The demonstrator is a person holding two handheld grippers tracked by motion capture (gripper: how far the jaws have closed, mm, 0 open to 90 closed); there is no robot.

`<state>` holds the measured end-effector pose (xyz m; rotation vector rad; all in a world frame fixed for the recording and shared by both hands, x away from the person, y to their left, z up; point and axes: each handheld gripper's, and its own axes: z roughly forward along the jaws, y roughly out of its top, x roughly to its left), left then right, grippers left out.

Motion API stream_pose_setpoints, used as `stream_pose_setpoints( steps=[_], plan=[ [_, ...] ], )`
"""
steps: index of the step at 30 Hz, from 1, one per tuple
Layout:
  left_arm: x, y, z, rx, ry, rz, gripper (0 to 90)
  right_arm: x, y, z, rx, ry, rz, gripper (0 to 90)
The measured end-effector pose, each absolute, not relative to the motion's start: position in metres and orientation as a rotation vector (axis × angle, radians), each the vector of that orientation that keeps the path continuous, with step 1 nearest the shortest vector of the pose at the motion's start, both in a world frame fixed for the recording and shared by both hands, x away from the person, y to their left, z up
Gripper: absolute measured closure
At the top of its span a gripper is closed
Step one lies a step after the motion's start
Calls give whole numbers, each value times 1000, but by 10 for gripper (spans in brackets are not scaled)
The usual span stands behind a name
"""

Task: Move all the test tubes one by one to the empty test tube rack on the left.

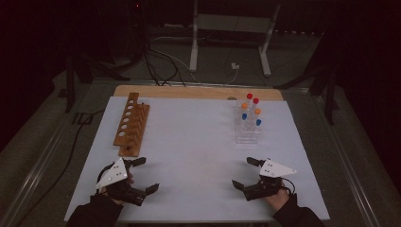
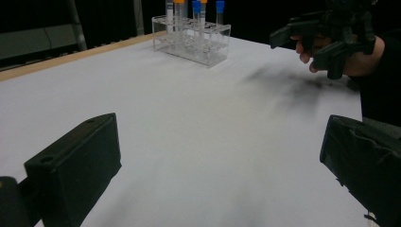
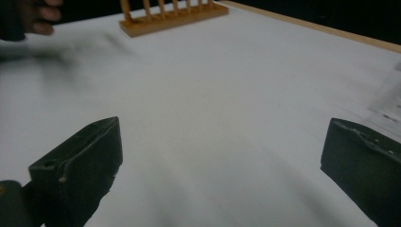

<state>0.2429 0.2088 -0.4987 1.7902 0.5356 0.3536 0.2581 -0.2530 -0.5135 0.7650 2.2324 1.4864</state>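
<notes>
My left gripper (image 1: 147, 175): lower left of the high view, over the near edge of the bench; its jaws stand wide apart with nothing between them. In the left gripper view the two black jaws rise at the lower left and lower right corners, with bare white surface in the gap.
My right gripper (image 1: 247, 173): lower right of the high view, also spread wide and holding nothing, touching nothing that I can see. In the right gripper view its jaws sit far apart at the bottom corners, white surface between.
My hands: each comes in from the bottom edge of the high view in a dark sleeve, wrapped around its gripper.
Bench (image 1: 194, 142): covered in white, with a wooden strip showing along the far edge.
Clear tube rack (image 1: 248, 128): right of centre in the upper part of the bench, well apart from my right gripper and straight beyond it; in the left gripper view it stands at the top centre.
Capped tubes (image 1: 250, 107): upright in the clear rack, with red, orange and blue caps.
Wooden rack (image 1: 131, 126): upper left of the bench, long and slanted, its row of holes unfilled; its near end lies near my left gripper, not touching.
</notes>
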Motion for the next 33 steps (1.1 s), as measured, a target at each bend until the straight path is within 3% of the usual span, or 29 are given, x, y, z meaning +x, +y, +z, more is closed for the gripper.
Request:
stream_pose_setpoints(
  steps=[13,33],
  plan=[
    [243,211,-497,1786,532,352,3,258,-250,-510,867,2336,1398,0],
    [243,210,-496,1789,525,347,3,248,-228,-485,770,2427,1406,0]
  ],
)
